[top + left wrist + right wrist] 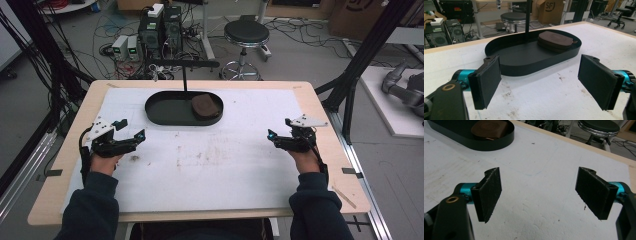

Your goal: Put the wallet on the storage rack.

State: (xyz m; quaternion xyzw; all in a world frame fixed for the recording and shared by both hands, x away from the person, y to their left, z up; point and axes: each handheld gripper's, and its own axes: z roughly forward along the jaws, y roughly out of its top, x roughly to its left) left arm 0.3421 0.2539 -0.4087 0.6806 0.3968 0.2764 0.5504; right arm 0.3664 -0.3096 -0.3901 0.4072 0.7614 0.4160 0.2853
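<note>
Light wooden tabletop carried a white, stained foam sheet over most of its surface. Black oval metal tray with a low wall sat at the far centre of the sheet, a thin black upright post rising at its back edge. Brown rounded leather pouch lay flat inside the tray at its right end, against the wall there; in the left gripper view the same pouch showed at the tray's far right. Left gripper was over the sheet's left side, near the tray's left end but apart from it, jaws spread wide with nothing between them, bare sheet showing in the gap. Right gripper was over the sheet's right side, well apart from the tray, jaws likewise spread wide and empty. Both pointed inward toward the sheet's middle. Person's dark sleeves came in from the near edge.
</note>
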